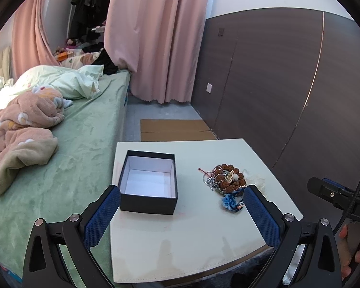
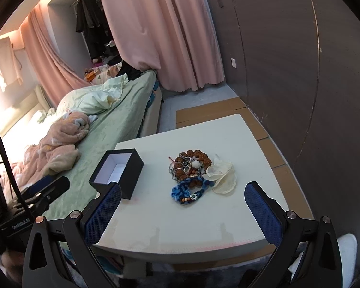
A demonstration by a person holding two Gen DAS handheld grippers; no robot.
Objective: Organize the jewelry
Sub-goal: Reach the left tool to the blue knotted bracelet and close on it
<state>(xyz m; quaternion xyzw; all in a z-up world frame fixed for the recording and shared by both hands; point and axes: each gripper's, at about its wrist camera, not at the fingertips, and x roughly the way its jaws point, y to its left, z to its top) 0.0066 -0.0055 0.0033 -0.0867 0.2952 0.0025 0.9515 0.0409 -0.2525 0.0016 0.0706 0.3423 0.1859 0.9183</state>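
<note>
I judge the tangled heap of brown bead bracelets, chains and blue knotted cord (image 2: 190, 175) light, limp and snag-prone; I'd pinch the blue cord's edge; both my left gripper (image 1: 182, 212) and right gripper (image 2: 183, 210) gape wide, empty.

Left wrist view: looks forward and down from above the near edge of the desk (image 1: 180, 252), toward the bed (image 1: 84, 124) and curtain (image 1: 156, 36). Right wrist view: similar height, set further right, angled leftward. Both share the desk (image 2: 204, 228), black box (image 1: 148, 182) (image 2: 122, 170), jewelry pile (image 1: 225, 177) (image 2: 192, 168) and bed (image 2: 112, 124).
</note>
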